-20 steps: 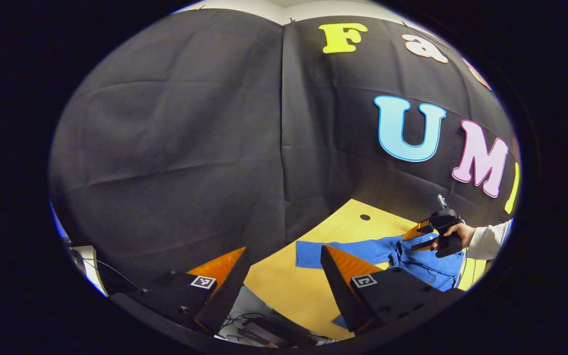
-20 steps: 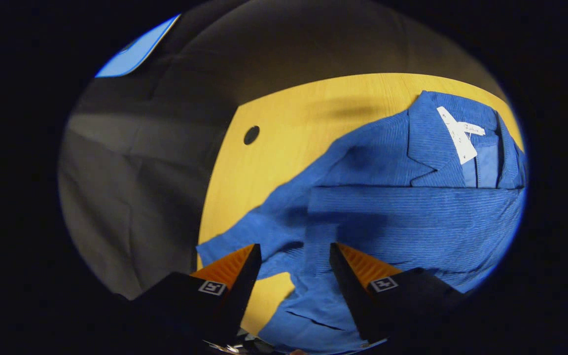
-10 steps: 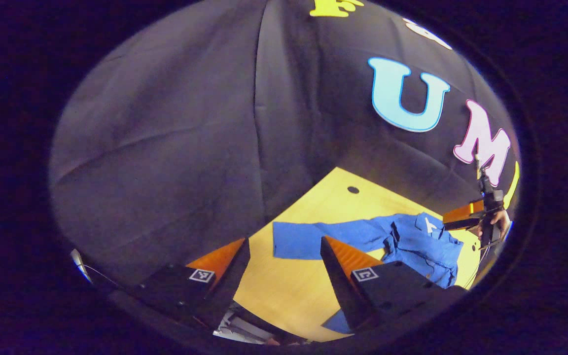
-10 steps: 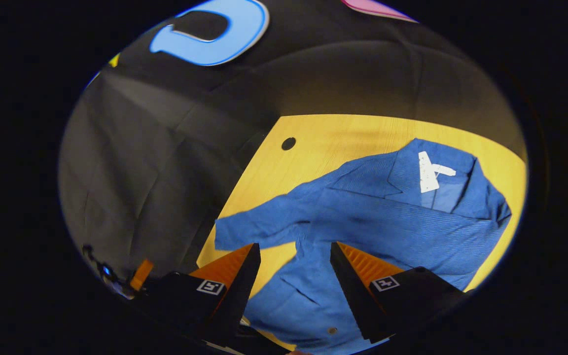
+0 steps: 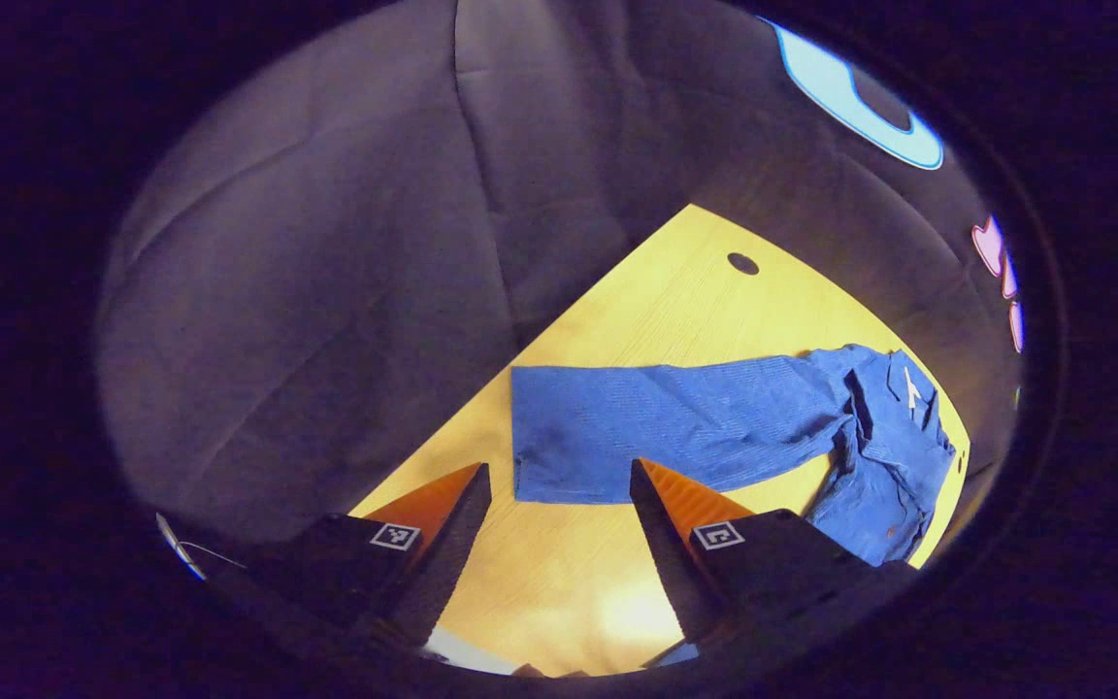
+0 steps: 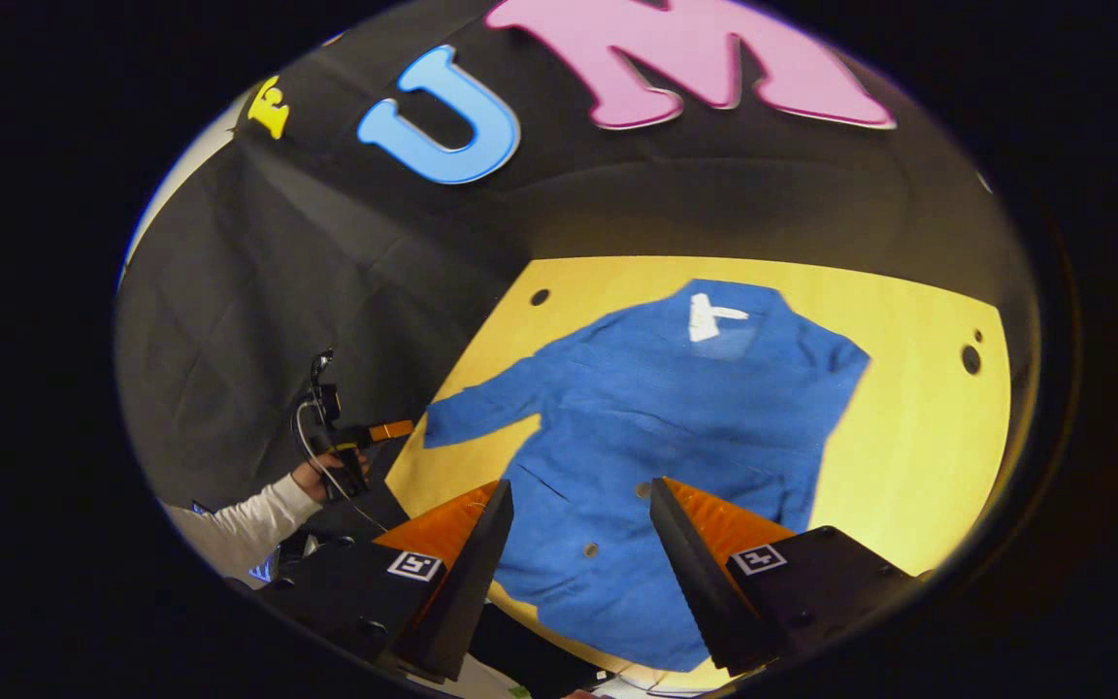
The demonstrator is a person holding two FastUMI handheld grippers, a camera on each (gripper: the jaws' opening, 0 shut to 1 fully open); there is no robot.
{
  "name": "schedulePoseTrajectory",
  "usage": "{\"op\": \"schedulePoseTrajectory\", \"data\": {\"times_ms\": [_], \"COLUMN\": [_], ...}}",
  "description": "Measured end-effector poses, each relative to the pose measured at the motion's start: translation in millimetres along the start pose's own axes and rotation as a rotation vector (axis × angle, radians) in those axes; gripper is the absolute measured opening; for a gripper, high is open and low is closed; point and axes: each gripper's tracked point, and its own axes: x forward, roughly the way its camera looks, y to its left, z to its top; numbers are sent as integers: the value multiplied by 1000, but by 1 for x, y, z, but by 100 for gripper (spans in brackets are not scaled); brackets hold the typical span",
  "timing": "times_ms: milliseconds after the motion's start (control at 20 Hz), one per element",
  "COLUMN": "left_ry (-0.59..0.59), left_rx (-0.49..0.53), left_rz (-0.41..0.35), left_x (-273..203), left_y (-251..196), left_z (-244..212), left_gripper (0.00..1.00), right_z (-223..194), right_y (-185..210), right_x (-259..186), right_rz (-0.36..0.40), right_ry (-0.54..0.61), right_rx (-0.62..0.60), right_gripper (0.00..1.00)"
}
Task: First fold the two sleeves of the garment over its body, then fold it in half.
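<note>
One blue garment [image 6: 656,437] lies on the yellow table [image 6: 908,466], a sleeve [image 5: 656,427] stretched sideways. Left gripper [image 5: 559,476] hovers near the cuff, fingers apart; right gripper [image 6: 578,495], likewise spread, hangs above the hem, empty.

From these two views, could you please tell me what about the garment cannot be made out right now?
- Right gripper view: the right gripper fingers cover parts of the garment hem; its right sleeve, folded over the body, blends in.
- Left gripper view: the left gripper finger hides part of the garment's lower body.
- White collar tag: print too small.
</note>
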Motion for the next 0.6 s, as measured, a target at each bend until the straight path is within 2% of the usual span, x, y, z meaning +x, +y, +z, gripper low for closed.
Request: {"op": "schedulePoseTrajectory", "data": {"times_ms": [150,200,250,400,550,600], "left_ry": [65,88,104,141,189,186], "left_rx": [23,37,47,74,81,96], "left_rz": [42,40,35,28,-5,7], "left_x": [32,39,46,62,74,78], "left_y": [11,14,14,3,0,1], "left_z": [10,12,15,13,7,10], "left_gripper": [84,82,85,84,85,84], "right_z": [-29,-39,-48,-74,-87,-88], "right_y": [-27,-34,-39,-49,-47,-45], "right_x": [-34,-43,-50,-65,-74,-73], "right_rz": [-65,-82,-98,-143,-152,-152], "right_ry": [-23,-29,-36,-41,-56,-62], "right_rx": [103,135,159,211,254,264], "right_gripper": [92,92,92,92,92,92]}}
